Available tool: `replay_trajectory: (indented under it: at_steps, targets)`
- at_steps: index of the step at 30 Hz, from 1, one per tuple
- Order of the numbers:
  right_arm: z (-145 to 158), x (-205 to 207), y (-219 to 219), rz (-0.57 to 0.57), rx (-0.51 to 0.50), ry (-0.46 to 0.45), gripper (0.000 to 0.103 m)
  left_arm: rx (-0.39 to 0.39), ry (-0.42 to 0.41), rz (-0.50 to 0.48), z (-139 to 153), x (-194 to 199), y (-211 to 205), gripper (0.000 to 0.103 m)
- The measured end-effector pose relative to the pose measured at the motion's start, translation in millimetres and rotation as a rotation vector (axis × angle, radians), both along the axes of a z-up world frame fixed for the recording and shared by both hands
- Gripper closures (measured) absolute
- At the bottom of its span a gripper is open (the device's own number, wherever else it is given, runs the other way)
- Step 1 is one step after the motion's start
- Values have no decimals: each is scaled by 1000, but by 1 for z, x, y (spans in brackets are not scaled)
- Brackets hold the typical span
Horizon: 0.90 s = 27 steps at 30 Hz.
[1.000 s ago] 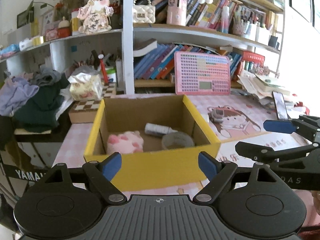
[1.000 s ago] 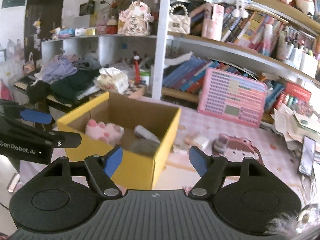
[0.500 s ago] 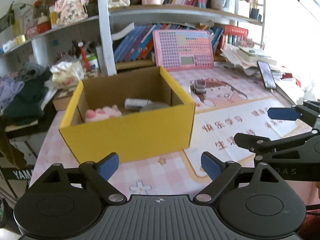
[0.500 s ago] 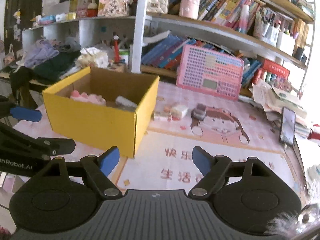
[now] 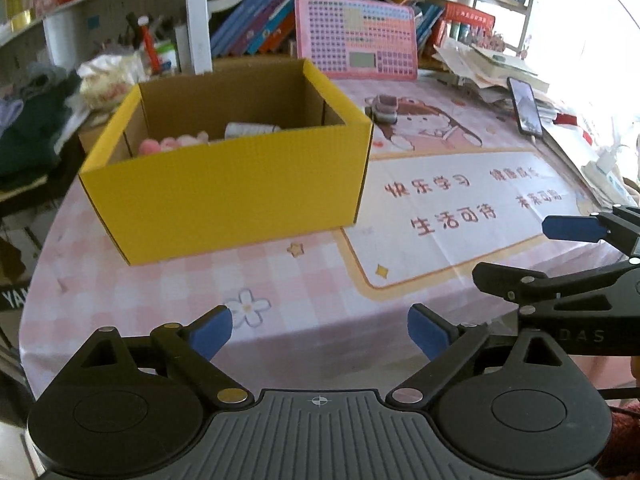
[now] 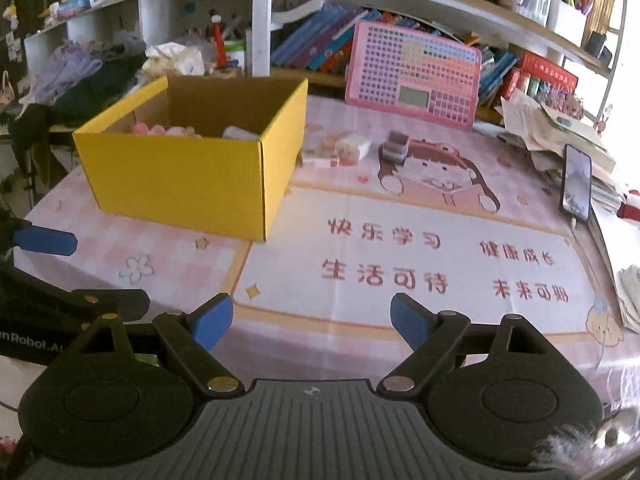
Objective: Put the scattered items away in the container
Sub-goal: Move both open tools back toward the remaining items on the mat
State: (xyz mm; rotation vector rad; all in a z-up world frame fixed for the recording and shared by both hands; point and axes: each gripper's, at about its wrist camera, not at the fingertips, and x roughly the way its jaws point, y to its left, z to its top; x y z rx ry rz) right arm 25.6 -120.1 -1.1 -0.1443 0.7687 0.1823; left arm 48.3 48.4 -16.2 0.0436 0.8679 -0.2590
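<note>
Yellow cardboard box already holds a pink plush toy and a pale tube. Small pale packets and a grey boxy gadget wait on the surface at its right; the left tool and right tool have just been opening, spread and empty.

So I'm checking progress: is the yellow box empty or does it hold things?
Not empty. The yellow box holds a pink plush and a pale tube.

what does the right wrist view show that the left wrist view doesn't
Only the right wrist view: small items on the mat beside the yellow box, which hides them from the left. Only the left wrist view: nothing comparable. Both: the box, the pink toy and white tube inside it, the grey gadget, the phone.
</note>
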Motion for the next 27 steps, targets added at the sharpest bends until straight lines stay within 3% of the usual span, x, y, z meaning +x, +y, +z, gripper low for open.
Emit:
replay_trajectory:
  at_steps: [9,27]
  targets:
    - [-9,-5,-13,-40,-6,47,14,-35,65,-35,-11,3,-10,7]
    - [-16,16,-67,-145,-25,65,11,-18,56,-182,-9,34,-73,7]
